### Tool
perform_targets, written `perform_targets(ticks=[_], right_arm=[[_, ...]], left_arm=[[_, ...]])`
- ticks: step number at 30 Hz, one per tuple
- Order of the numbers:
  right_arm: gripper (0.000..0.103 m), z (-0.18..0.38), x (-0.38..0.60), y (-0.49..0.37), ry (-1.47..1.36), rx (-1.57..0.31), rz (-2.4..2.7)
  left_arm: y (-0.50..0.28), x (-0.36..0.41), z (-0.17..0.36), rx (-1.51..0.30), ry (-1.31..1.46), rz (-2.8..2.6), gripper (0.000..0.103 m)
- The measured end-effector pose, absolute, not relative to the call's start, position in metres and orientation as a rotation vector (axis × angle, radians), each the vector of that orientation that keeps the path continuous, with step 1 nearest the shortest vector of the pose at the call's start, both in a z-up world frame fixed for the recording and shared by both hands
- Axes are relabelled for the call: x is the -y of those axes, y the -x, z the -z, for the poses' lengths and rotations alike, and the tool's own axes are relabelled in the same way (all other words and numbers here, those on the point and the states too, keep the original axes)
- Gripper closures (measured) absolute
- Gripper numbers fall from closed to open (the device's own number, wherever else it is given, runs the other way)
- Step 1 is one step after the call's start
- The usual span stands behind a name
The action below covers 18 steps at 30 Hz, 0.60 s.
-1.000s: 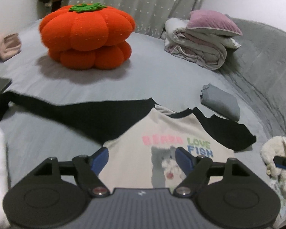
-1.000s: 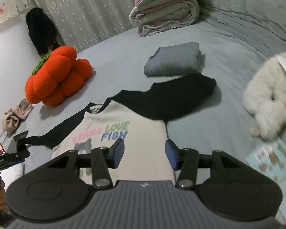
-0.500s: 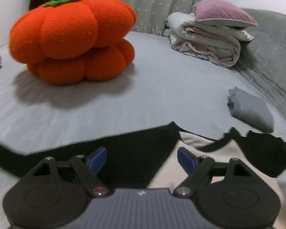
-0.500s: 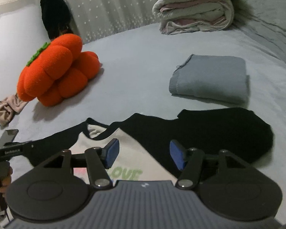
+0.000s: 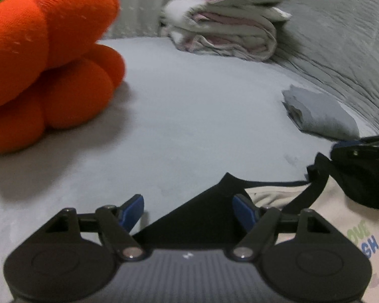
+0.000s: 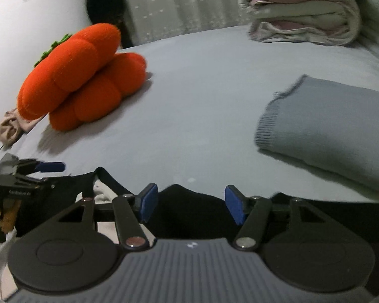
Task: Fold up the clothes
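Observation:
A cream T-shirt with black sleeves and collar (image 5: 323, 217) lies flat on the grey bed; its black shoulder (image 5: 204, 214) sits between the open blue pads of my left gripper (image 5: 188, 210). In the right wrist view the other black shoulder (image 6: 189, 207) lies between the open pads of my right gripper (image 6: 189, 205). Each gripper is low over the shirt's top edge. The right gripper shows at the far right of the left wrist view (image 5: 361, 149), and the left gripper at the far left of the right wrist view (image 6: 32, 169).
An orange pumpkin cushion (image 5: 38, 58) stands on the left of the bed. A folded grey garment (image 6: 333, 123) lies right of the shirt. A folded quilt with a pink pillow (image 5: 230, 30) is at the back, a grey blanket (image 5: 341, 40) on the right.
Both grippers have moved forward and down from over the shirt's printed chest to its shoulders by the collar. Both stayed open.

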State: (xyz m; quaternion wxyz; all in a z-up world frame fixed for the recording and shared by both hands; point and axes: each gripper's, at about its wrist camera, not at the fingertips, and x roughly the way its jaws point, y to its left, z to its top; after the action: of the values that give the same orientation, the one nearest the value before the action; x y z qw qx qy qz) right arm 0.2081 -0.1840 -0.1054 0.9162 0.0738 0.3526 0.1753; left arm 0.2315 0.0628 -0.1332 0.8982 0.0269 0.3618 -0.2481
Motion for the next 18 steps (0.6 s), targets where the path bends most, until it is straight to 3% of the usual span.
perform_targets(ticks=[7,10,13,17,18], right_arm=[[0.039,0.138,0.19,-0.207,-0.209,-0.66,-0.305],[0.04,0.139,0.183,-0.209,-0.154,-0.643,-0.316],[0.04,0.136,0.179,-0.206,-0.11,-0.631,-0.357],[0.056,0.131,0.175,-0.205,-0.097,-0.639,-0.379],[0.06,0.13,0.173,-0.204,-0.086,-0.639,-0.383]], left_arm=[[-0.24,-0.045,0.141,-0.795,-0.123,0.533,0.03],[-0.231,-0.051,0.144,-0.75,-0.051,0.502,0.04],[-0.231,-0.057,0.147,-0.734,-0.005,0.502,0.043],[-0.232,-0.062,0.148,-0.731,0.035,0.517,0.058],[-0.232,-0.062,0.149,-0.726,0.036,0.518,0.075]])
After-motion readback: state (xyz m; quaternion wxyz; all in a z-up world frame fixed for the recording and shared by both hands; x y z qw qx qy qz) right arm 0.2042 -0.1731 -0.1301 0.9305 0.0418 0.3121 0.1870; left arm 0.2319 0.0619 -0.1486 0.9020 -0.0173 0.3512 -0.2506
